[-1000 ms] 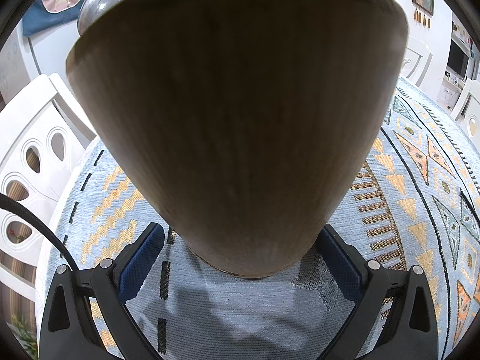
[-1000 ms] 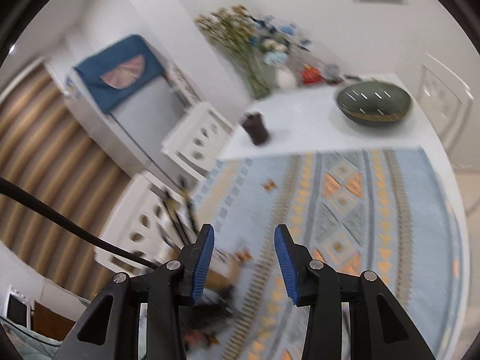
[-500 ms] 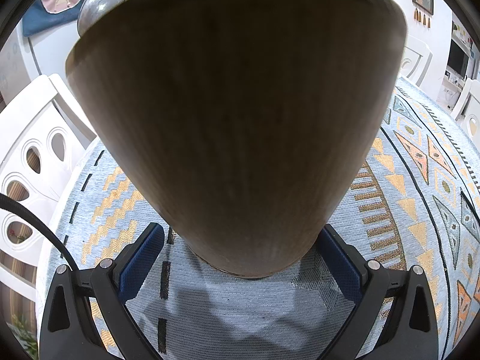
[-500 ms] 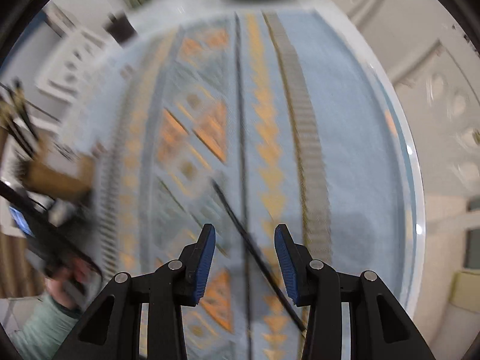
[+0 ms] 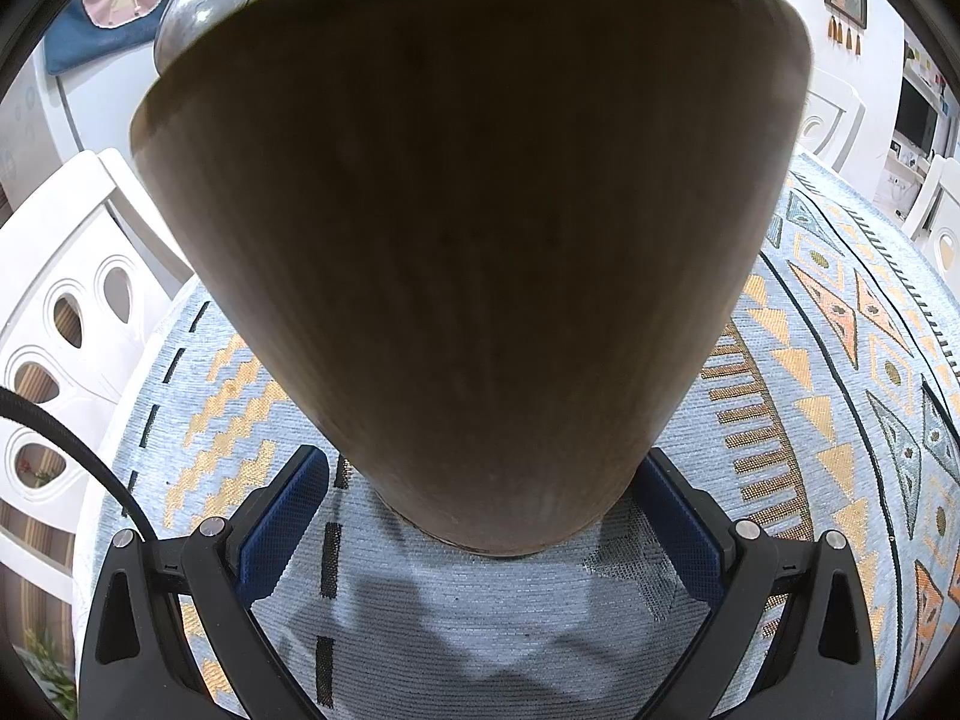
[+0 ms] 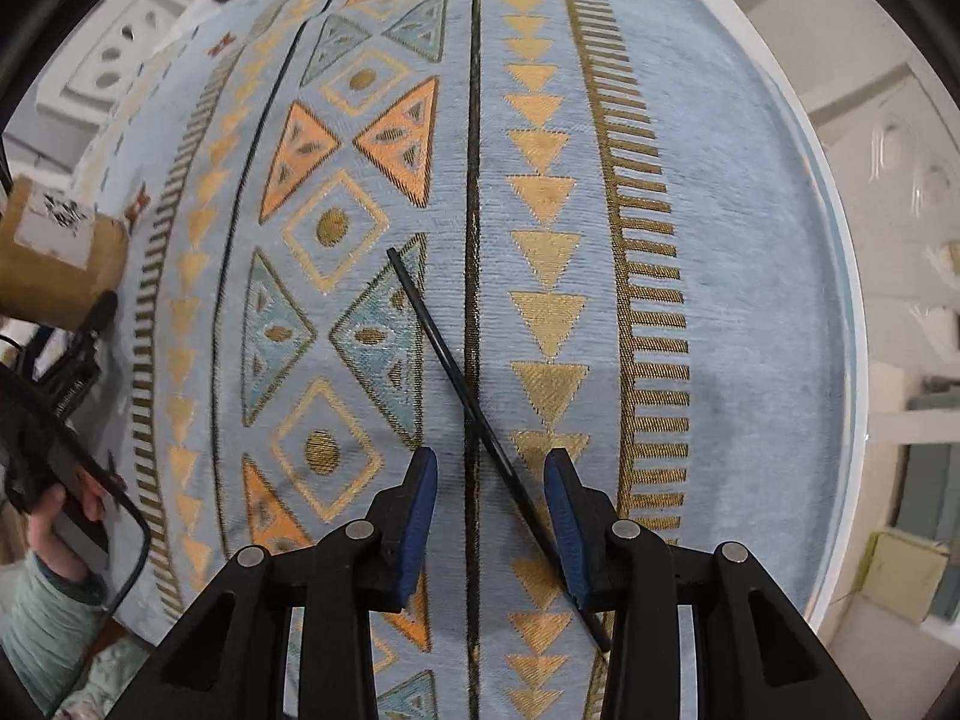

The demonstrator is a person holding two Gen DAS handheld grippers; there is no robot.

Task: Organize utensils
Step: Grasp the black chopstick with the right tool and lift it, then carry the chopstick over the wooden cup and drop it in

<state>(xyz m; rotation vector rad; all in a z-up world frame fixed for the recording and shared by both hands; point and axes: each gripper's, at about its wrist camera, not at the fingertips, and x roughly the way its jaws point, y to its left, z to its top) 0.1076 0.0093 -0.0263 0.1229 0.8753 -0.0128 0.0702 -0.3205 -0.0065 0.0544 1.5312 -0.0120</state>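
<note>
Between the blue pads of the right gripper (image 6: 489,501), low centre of the right wrist frame, a thin black chopstick (image 6: 447,372) is straddled: it lies flat on the patterned tablecloth (image 6: 744,228), running diagonally from mid-frame down to the lower right, where it passes close under the right-hand pad. The jaws have just been closing a little with the stick between them, but a gap is seen on both sides, so nothing is gripped yet. A second ago the far end of the table and a dark bowl were in this view; now the cloth is viewed from directly above, so the gripper has been swung over and brought down onto the stick. Pickup is judged to be the step in hand. Actual contact of the pads with the cloth cannot be made out, and the stick's lower end is cut off by the finger. At lower centre of the left wrist frame, the left gripper (image 5: 480,531) is unchanged: its pads are pressed on the base of the wooden utensil holder (image 5: 468,228), which is held steady on the cloth. The holder fills that frame, its contents hidden except a spoon bowl (image 5: 204,0) at upper left. At the left edge of the right view, the holder and a hand (image 6: 45,519) are only partly visible.
</note>
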